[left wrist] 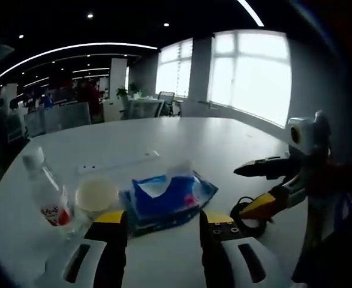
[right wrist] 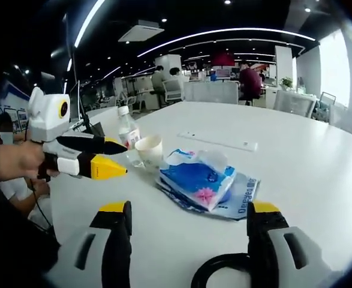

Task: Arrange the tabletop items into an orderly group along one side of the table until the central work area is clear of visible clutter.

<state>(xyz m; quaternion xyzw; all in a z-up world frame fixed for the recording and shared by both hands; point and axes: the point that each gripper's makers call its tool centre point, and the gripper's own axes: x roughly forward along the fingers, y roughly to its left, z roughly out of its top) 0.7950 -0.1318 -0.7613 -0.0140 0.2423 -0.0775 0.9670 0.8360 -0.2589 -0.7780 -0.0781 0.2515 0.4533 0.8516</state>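
Observation:
A blue tissue pack (left wrist: 167,198) (right wrist: 202,180) lies on the white table (left wrist: 223,144) (right wrist: 307,162), lying on a flat blue wrapper. Beside it stand a paper cup (left wrist: 96,195) (right wrist: 150,150) and a clear water bottle (left wrist: 47,192) (right wrist: 128,132) with a red label. My left gripper (left wrist: 164,219) (right wrist: 125,160) is open, its jaws just short of the tissue pack. My right gripper (right wrist: 187,210) (left wrist: 240,192) is open too, with nothing between its jaws. A black cable loop (left wrist: 247,219) (right wrist: 223,270) lies by the right gripper.
A long white strip (left wrist: 119,162) (right wrist: 220,141) lies flat beyond the tissue pack. A hand (right wrist: 20,159) holds the left gripper. Office chairs, desks and people stand past the table's far edge, with bright windows (left wrist: 253,78) on one side.

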